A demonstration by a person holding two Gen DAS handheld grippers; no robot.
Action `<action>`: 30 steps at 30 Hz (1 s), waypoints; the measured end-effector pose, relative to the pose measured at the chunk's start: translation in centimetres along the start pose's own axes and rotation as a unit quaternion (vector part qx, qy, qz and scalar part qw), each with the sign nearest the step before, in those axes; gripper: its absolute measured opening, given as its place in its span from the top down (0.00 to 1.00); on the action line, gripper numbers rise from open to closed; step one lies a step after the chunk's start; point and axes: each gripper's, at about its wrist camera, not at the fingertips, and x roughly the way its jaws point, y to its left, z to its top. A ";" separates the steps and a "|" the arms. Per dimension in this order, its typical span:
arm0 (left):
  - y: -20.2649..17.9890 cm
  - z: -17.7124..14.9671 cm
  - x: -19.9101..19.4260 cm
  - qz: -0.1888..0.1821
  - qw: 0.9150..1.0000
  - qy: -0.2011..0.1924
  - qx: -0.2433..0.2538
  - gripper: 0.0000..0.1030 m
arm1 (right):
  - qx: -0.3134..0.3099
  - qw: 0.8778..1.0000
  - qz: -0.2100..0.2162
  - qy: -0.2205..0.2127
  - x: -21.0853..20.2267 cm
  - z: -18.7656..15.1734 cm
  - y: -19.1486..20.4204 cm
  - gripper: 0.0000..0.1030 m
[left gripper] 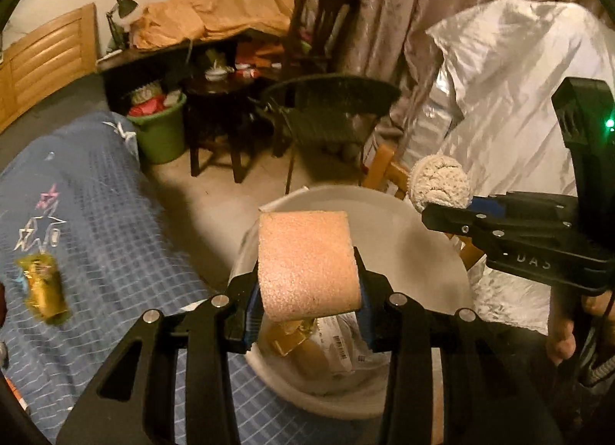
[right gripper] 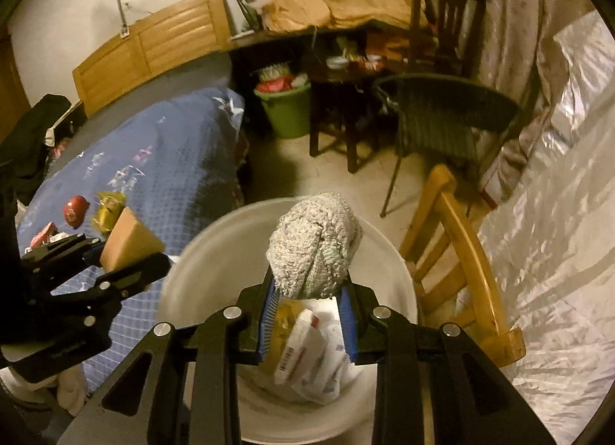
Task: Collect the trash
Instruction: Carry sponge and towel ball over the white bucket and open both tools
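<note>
1. Left wrist view: my left tongs [left gripper: 309,304] pinch a tan sponge block [left gripper: 307,264] above the white bin [left gripper: 442,249].
2. At two o'clock, my right tongs [left gripper: 446,210] pinch a grey towel wad [left gripper: 440,185].
3. A gold wrapper [left gripper: 44,283] lies on the bed [left gripper: 127,222] at nine o'clock.

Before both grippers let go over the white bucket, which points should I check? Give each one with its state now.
1. Left gripper grips the foam block: ok.
2. Right gripper grips the balled cloth: ok.
3. Cloth above the white bucket: ok.
4. Foam block above the bucket opening: ok in the left wrist view.
5. Room left in the bucket: ok, trash lies low.
6. Gold wrapper on the bed: not ok, uncollected.
</note>
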 end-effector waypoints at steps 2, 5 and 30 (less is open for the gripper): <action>-0.1 -0.2 1.0 0.000 1.000 0.007 -0.002 0.63 | 0.003 1.000 0.003 0.007 1.0 -0.3 -0.5 0.71; -0.2 -0.3 1.8 0.004 1.000 0.013 -0.002 0.63 | 0.003 1.000 0.007 0.014 1.9 -1.1 -0.7 0.71; 2.8 -0.7 -0.9 0.023 0.999 -0.006 -0.022 0.27 | -0.001 1.000 0.014 -0.026 -0.5 -1.7 2.0 0.46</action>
